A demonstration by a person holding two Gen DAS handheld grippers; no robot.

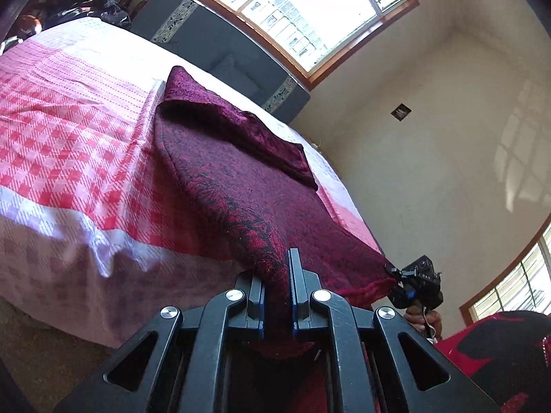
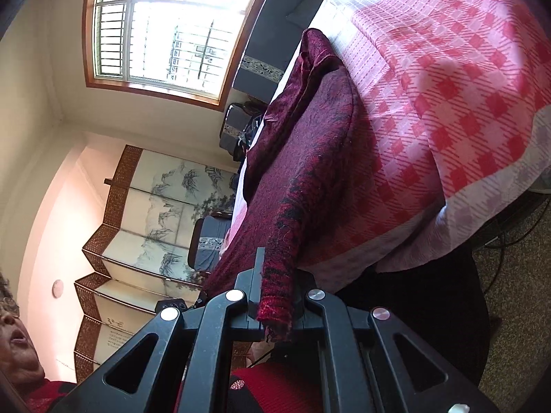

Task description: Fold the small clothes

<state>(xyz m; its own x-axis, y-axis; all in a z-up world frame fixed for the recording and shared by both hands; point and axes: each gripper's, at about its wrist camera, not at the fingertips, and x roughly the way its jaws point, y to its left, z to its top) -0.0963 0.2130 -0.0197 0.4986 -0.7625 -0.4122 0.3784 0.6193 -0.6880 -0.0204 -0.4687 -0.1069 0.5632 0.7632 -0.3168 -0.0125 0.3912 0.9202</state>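
A maroon patterned knit garment (image 1: 234,179) lies on a bed with a pink checked cover (image 1: 69,130), its far part folded over. My left gripper (image 1: 277,275) is shut on the garment's near corner at the bed edge. My right gripper (image 2: 277,285) is shut on the other near corner of the same garment (image 2: 310,144). The right gripper also shows in the left wrist view (image 1: 415,287), at the garment's right corner, held by a hand.
The bed cover hangs down to a carpeted floor (image 2: 516,309). A dark sofa (image 1: 213,44) stands under a large window (image 1: 310,7) beyond the bed. A folding painted screen (image 2: 144,213) stands by the wall. The person in red (image 1: 499,351) is close on the right.
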